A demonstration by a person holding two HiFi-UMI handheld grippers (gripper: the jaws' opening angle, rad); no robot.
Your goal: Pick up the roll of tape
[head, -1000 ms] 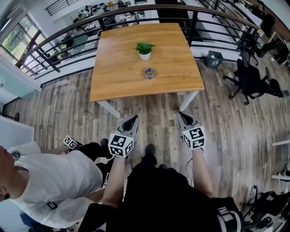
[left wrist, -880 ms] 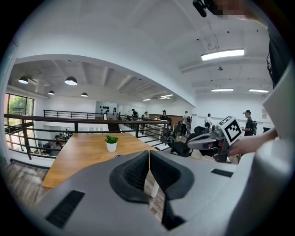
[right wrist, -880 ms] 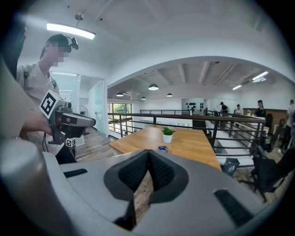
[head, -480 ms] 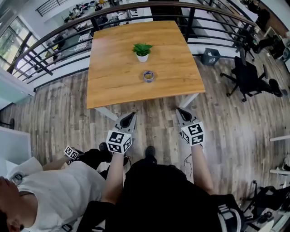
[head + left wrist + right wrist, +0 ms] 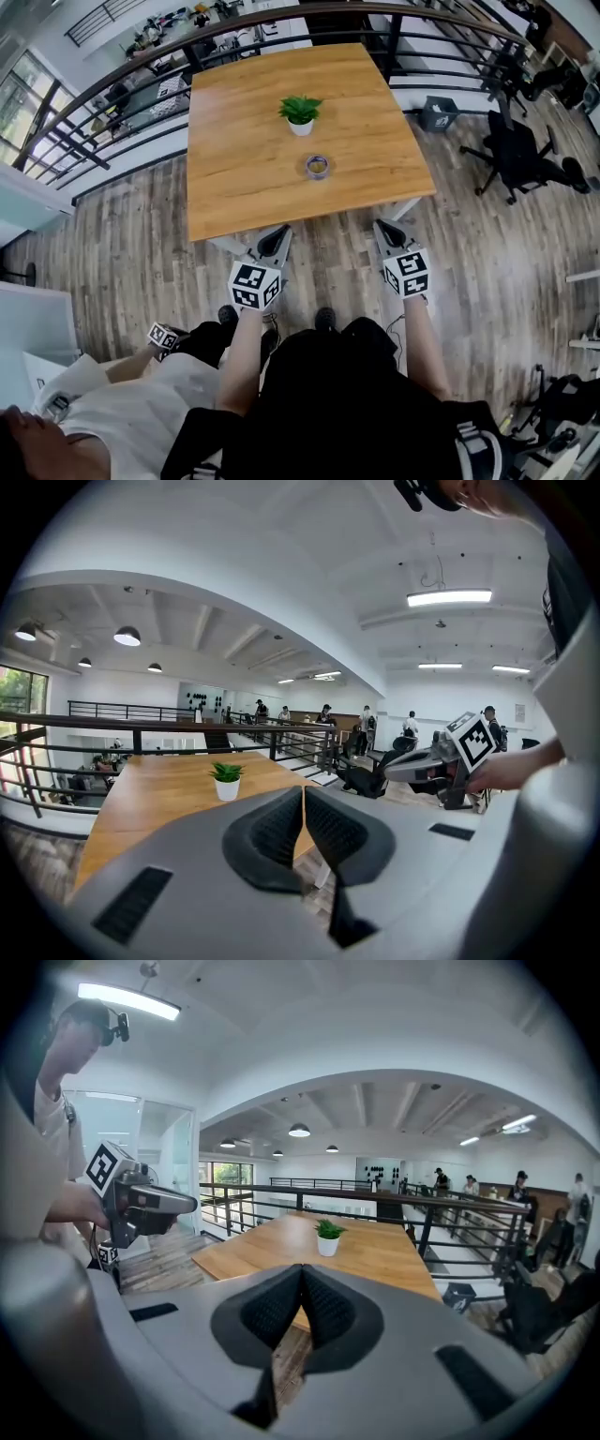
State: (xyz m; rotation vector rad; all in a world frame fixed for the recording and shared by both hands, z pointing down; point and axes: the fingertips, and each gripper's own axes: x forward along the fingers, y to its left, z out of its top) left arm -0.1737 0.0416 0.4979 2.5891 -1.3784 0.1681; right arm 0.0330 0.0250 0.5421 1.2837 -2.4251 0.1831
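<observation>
The roll of tape (image 5: 318, 166) lies flat near the middle of the wooden table (image 5: 244, 178), in front of a small potted plant (image 5: 300, 112). My left gripper (image 5: 277, 233) is shut and empty, its tip just short of the table's near edge. My right gripper (image 5: 384, 228) is shut and empty too, level with the left one at the near right corner. In the left gripper view the shut jaws (image 5: 304, 793) hide the tape, and the right gripper (image 5: 422, 761) shows at the right. In the right gripper view the shut jaws (image 5: 302, 1272) hide the tape too.
A black railing (image 5: 122, 94) runs behind and left of the table. Office chairs (image 5: 525, 159) and a small bin (image 5: 439, 114) stand on the wood floor at the right. Another person (image 5: 103, 412) crouches at my lower left, holding a marker cube (image 5: 164, 336).
Both grippers have come forward to the table's near edge, staying shut. The table and tape now sit nearer in the head view. The crouching person has slid lower in that view.
</observation>
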